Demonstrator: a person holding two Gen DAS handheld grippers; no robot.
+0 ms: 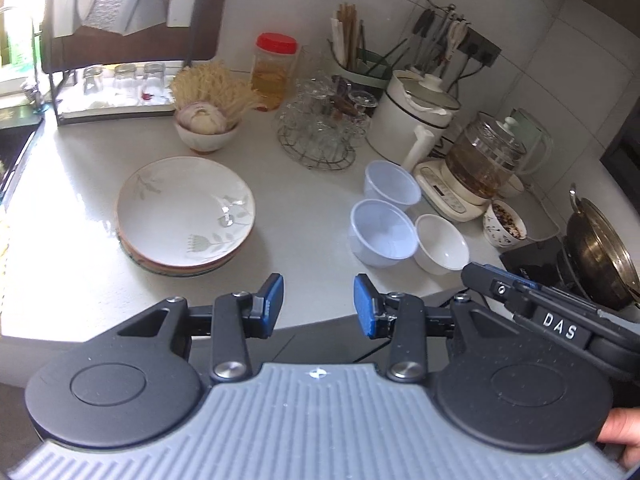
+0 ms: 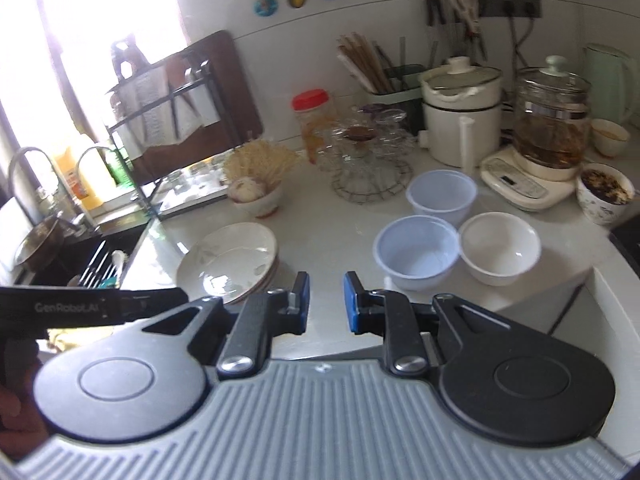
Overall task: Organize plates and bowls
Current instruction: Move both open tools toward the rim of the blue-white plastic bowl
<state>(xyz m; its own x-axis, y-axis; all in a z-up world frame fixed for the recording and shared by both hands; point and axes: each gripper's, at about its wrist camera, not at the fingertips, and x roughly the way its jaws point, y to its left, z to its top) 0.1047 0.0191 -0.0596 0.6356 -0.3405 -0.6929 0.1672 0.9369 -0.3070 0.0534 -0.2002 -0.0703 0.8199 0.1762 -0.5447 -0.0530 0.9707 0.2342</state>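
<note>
A crowded kitchen corner, white tiled walls and a pale stone worktop (image 1: 80, 272) lit hard from a window on the left, holds everything in play. The left claw (image 1: 319, 305) hangs just off the near edge of that worktop with its blue-padded jaws spread apart and nothing between them; the right claw (image 2: 327, 302) is likewise parted and empty, though less widely. Nearest ahead of the left claw lies the stack of shallow cream plates with a grey leaf pattern (image 1: 185, 210), already piled one on another. Off to the right stand three loose bowls close together: a near pale-blue translucent plastic bowl (image 2: 416, 252), a second pale-blue plastic bowl (image 2: 441, 196) behind it, and a small white ceramic bowl (image 2: 499, 249) just beside the near blue one. The plates look gathered, so the step in hand is probably nesting the bowls. To do it well, I would bring the right claw down over the near rim of one blue bowl, one pad inside and one outside, and pinch gently, since thin plastic will likely flex. Lift clear of the white bowl before moving across, because the wire rack of upturned clear glasses (image 2: 370, 160) stands close behind.
</note>
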